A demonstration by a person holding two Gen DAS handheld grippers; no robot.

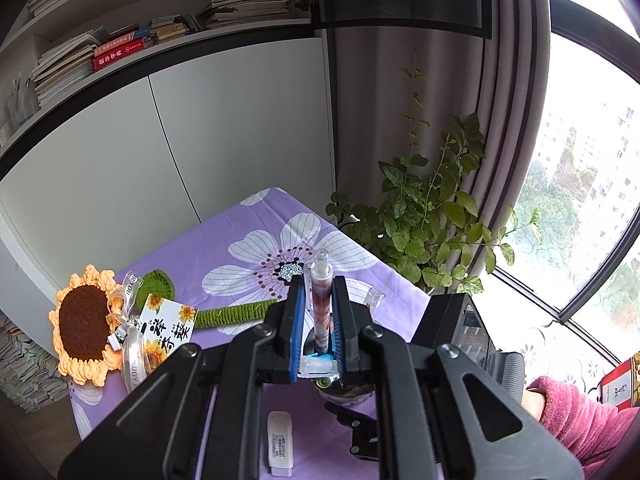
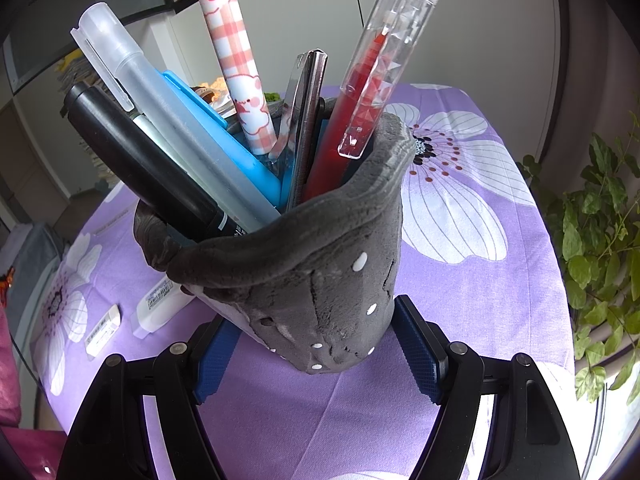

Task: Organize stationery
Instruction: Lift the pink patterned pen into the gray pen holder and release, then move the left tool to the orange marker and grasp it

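Observation:
My left gripper point(image 1: 318, 280) is shut on a red-and-white patterned pen point(image 1: 322, 300), held upright over the dark plush pen holder point(image 1: 344, 390), which is mostly hidden below the fingers. In the right wrist view the grey plush pen holder point(image 2: 320, 280) stands on the purple cloth between my right gripper's point(image 2: 316, 348) blue pads point(image 2: 416, 348), which press its base. It holds several pens: a black marker point(image 2: 132, 152), a frosted pen point(image 2: 160, 108), a blue one point(image 2: 224, 140), a red clear-capped pen point(image 2: 360, 92) and the checked pink pen point(image 2: 236, 56).
A crochet sunflower point(image 1: 86, 320) with a tag lies at the table's left. White erasers point(image 2: 102, 330) and a white correction tape point(image 1: 280, 444) lie on the flowered purple cloth point(image 2: 480, 280). A potted plant point(image 1: 432, 216) stands beyond the table's far right edge, by the window.

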